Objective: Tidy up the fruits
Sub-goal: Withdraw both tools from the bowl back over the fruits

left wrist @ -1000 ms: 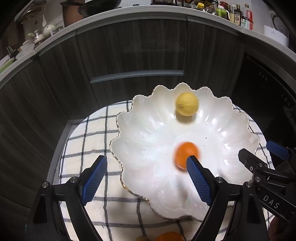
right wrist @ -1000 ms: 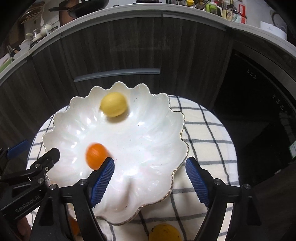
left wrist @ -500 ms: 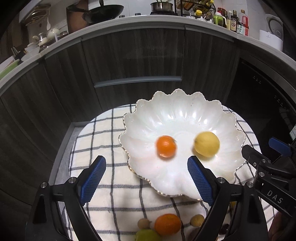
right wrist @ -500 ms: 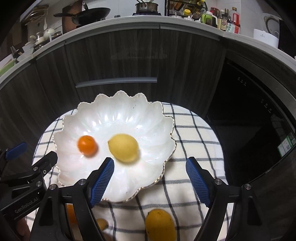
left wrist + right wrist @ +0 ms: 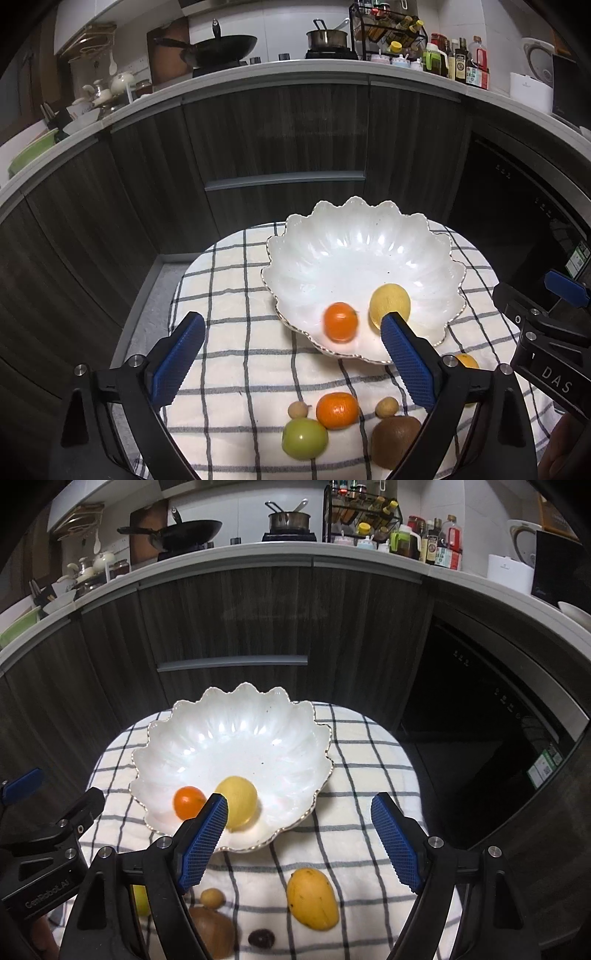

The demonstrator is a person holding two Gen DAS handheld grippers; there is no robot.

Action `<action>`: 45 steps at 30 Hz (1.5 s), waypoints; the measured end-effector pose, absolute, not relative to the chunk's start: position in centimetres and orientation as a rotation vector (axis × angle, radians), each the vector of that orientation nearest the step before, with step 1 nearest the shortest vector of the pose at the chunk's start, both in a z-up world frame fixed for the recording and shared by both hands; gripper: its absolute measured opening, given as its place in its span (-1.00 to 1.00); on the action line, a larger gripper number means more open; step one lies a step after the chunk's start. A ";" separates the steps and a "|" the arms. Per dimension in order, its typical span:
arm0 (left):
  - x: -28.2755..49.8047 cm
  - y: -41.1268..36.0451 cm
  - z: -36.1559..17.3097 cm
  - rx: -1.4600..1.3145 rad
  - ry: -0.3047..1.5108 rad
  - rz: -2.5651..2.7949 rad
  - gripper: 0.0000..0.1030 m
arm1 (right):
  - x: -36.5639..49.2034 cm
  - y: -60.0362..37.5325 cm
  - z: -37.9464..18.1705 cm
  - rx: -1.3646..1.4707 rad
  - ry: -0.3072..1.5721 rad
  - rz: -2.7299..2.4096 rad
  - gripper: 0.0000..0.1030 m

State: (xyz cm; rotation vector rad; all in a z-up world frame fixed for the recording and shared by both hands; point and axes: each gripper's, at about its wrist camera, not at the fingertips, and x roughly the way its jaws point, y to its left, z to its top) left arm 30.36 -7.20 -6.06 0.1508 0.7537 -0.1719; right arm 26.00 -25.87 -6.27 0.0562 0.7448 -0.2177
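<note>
2 fruits in bowl: orange, lemon. Rest on cloth near bowl: mango, kiwi, green fruit, etc. Left gripper jaws opening, nothing between; right gripper wide, empty.

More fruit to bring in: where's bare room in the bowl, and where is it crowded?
The bowl is bare across its back and middle. Only its near rim is taken, by the tangerine and lemon side by side. The cloth right of the bowl is bare. In front it's crowded: mango, kiwi, green fruit, second tangerine.
</note>
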 end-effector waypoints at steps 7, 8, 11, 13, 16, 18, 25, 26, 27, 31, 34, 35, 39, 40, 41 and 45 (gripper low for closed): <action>27.9 -6.9 -5.5 0.153 0.745 -0.176 0.92 | 23.4 -25.8 -5.6 0.064 0.730 -0.221 0.67; 27.6 -6.9 -5.5 0.152 0.747 -0.176 0.92 | 23.1 -25.7 -5.6 0.063 0.729 -0.220 0.67; 26.4 -6.8 -5.7 0.151 0.754 -0.177 0.92 | 22.2 -25.8 -5.5 0.061 0.725 -0.222 0.67; 25.7 -6.9 -5.7 0.149 0.754 -0.181 0.92 | 21.4 -25.8 -5.4 0.056 0.721 -0.227 0.67; 24.5 -7.1 -5.9 0.144 0.753 -0.188 0.93 | 20.2 -25.9 -5.4 0.041 0.716 -0.236 0.67; 23.7 -7.2 -6.1 0.140 0.758 -0.194 0.95 | 19.4 -26.1 -5.5 0.034 0.717 -0.242 0.67; 21.1 -8.4 -7.8 0.145 0.780 -0.225 0.96 | 16.5 -27.2 -7.1 0.041 0.745 -0.268 0.67; 20.9 -8.5 -8.0 0.146 0.783 -0.228 0.96 | 16.1 -27.4 -7.4 0.042 0.750 -0.271 0.67; 20.5 -8.6 -8.2 0.146 0.786 -0.233 0.96 | 15.7 -27.5 -7.7 0.043 0.754 -0.275 0.67; 19.3 -9.2 -9.3 0.149 0.802 -0.248 0.96 | 14.4 -28.0 -8.8 0.048 0.776 -0.285 0.67; 18.3 -9.7 -10.1 0.144 0.818 -0.262 0.96 | 13.4 -28.4 -9.7 0.061 0.794 -0.287 0.67; 18.1 -9.9 -10.5 0.147 0.827 -0.266 0.96 | 13.1 -28.6 -10.0 0.065 0.804 -0.288 0.67; 17.4 -10.3 -11.9 0.152 0.848 -0.265 0.96 | 12.1 -28.9 -11.2 0.071 0.831 -0.294 0.67; 17.3 -10.4 -12.2 0.152 0.852 -0.265 0.96 | 11.9 -28.9 -11.4 0.073 0.836 -0.296 0.67; 17.1 -10.5 -12.5 0.154 0.856 -0.265 0.96 | 11.5 -28.9 -11.7 0.076 0.840 -0.296 0.67; 16.5 -11.1 -13.5 0.170 0.875 -0.276 0.95 | 10.8 -29.1 -12.5 0.081 0.850 -0.302 0.67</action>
